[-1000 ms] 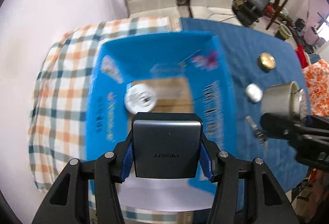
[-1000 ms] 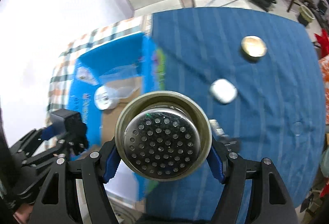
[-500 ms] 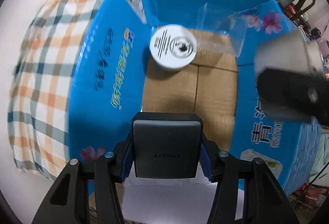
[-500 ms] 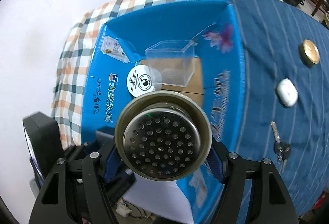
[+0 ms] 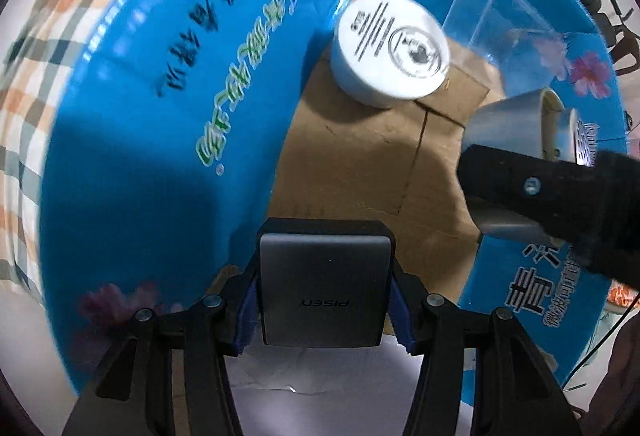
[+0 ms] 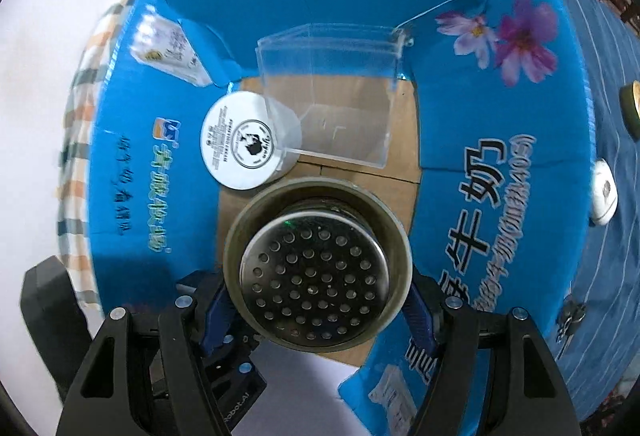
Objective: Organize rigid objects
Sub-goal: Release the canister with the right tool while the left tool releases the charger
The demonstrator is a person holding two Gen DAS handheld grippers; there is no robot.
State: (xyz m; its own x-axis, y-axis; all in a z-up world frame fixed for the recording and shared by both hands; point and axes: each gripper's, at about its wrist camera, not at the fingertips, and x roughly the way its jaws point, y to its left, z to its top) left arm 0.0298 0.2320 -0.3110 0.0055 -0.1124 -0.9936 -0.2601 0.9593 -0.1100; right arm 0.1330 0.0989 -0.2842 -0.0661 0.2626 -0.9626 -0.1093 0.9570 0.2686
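Two items already sit in the blue box (image 6: 132, 164): a white tub (image 6: 242, 146) and a clear container (image 6: 332, 92). The left gripper (image 5: 325, 292) clamps a grey power bank (image 5: 324, 288) and the right gripper (image 6: 318, 296) clamps a metal strainer cup (image 6: 316, 268) over the box. At right of frame a white case (image 6: 603, 192), keys (image 6: 570, 316) and, probably, a tin wait outside.

You see the round tub (image 6: 239, 145) and clear container (image 6: 332, 96) side by side, touching, on the floor of the open box (image 6: 500, 116), which sits on the tabletop (image 6: 608, 236); the pebble-shaped case (image 6: 603, 192) lies right of the box.

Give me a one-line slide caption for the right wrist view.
Right gripper holds a perforated metal cup over the blue carton, above a white tub and clear box.
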